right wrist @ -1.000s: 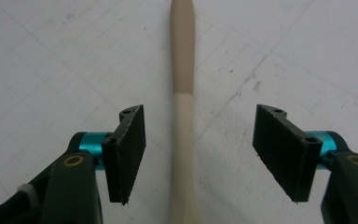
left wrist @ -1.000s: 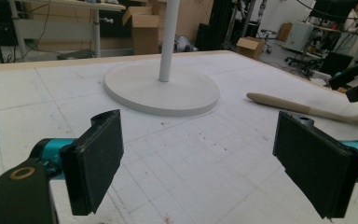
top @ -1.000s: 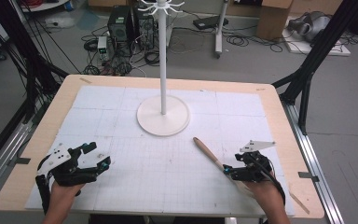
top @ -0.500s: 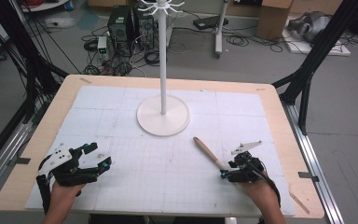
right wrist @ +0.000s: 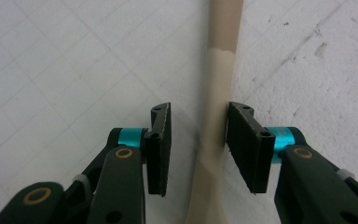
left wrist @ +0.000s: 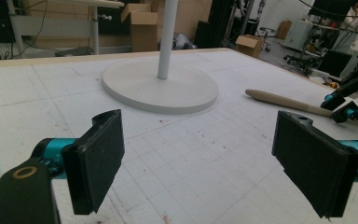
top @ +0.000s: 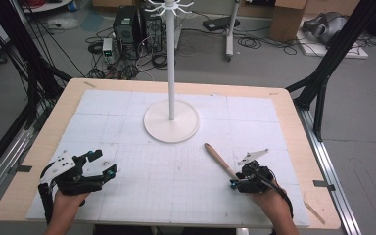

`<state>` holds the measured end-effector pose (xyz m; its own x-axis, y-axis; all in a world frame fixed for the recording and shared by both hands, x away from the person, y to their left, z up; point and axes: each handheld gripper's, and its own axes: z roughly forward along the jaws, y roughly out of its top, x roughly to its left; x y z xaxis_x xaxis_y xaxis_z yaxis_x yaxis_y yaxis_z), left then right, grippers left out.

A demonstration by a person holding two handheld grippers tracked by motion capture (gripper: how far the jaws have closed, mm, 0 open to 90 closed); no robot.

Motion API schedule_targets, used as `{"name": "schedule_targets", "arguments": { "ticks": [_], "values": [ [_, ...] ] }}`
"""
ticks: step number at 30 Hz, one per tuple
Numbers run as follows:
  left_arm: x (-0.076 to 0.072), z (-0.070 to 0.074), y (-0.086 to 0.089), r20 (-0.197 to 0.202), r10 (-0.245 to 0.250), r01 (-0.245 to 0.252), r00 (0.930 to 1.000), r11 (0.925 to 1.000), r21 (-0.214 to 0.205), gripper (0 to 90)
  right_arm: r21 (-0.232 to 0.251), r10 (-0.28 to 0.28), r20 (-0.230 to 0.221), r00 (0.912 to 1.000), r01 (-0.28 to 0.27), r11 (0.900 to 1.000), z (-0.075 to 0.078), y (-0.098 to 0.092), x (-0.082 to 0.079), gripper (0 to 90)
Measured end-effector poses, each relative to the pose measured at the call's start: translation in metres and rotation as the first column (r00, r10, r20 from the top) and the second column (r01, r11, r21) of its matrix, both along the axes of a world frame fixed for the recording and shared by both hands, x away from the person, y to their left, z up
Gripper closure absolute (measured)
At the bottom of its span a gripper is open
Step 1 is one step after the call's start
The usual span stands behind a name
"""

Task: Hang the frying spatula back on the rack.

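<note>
On the near right of the white gridded surface [top: 142,196], the right gripper [top: 234,184] sits low over the slim handle of a long beige wooden utensil [top: 219,159]. The utensil lies flat on the surface and slants away toward the far left, its thicker end pointing at the round white base of a tall white hook stand [top: 171,121]. In the right gripper view the handle [right wrist: 214,140] runs between the two black jaws, which have just been closing: one pad [right wrist: 242,140] is touching its side, the other stands a little off, so the grip is not yet made. At the near left, the left gripper [top: 104,165] hovers with its jaws wide apart, holding nothing, well apart from the utensil.
</note>
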<state>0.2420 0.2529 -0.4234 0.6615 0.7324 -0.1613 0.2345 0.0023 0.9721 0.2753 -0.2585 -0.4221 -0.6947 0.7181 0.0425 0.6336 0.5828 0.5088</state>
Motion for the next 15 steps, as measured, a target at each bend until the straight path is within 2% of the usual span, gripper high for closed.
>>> {"name": "schedule_targets", "arguments": {
  "ticks": [9, 15],
  "values": [
    [0.0004, -0.0004, 0.0001, -0.003, 0.002, -0.002, 1.0000, 1.0000, -0.003, 17.3, -0.002, 0.004, 0.004, 1.0000, -0.004, 1.0000, -0.0003, 0.0007, -0.0005, 62.6],
    [0.0006, -0.0006, 0.0002, -0.004, 0.002, -0.002, 1.0000, 1.0000, -0.002, 17.4, -0.028, 0.005, 0.015, 0.9999, -0.005, 0.9996, 0.0002, 0.0035, -0.0017, 64.1]
  ]
}}
